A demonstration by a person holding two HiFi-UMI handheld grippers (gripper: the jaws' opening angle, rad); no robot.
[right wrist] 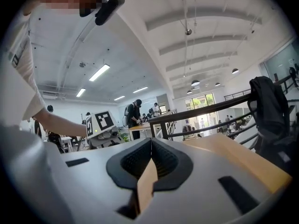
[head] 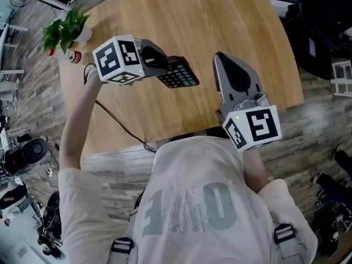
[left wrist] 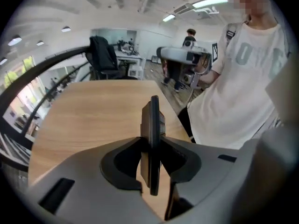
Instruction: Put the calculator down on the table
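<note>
A dark calculator (head: pixel 178 73) with rows of keys hangs over the round wooden table (head: pixel 220 21), clamped by my left gripper (head: pixel 162 65). In the left gripper view the calculator (left wrist: pixel 153 125) stands edge-on between the two dark pads, which press on both of its faces, and the left gripper (left wrist: pixel 152 146) tilts down toward the tabletop. My right gripper (head: pixel 220 58) hovers to the right of the calculator, apart from it. The right gripper (right wrist: pixel 150 143) has its pads together with nothing between them.
A small potted plant (head: pixel 66 29) and a red-and-white bottle (head: pixel 74 55) stand at the table's left edge. A black cable (head: pixel 118 120) trails across the near left of the table. A black chair (head: pixel 324 32) stands beyond the right edge.
</note>
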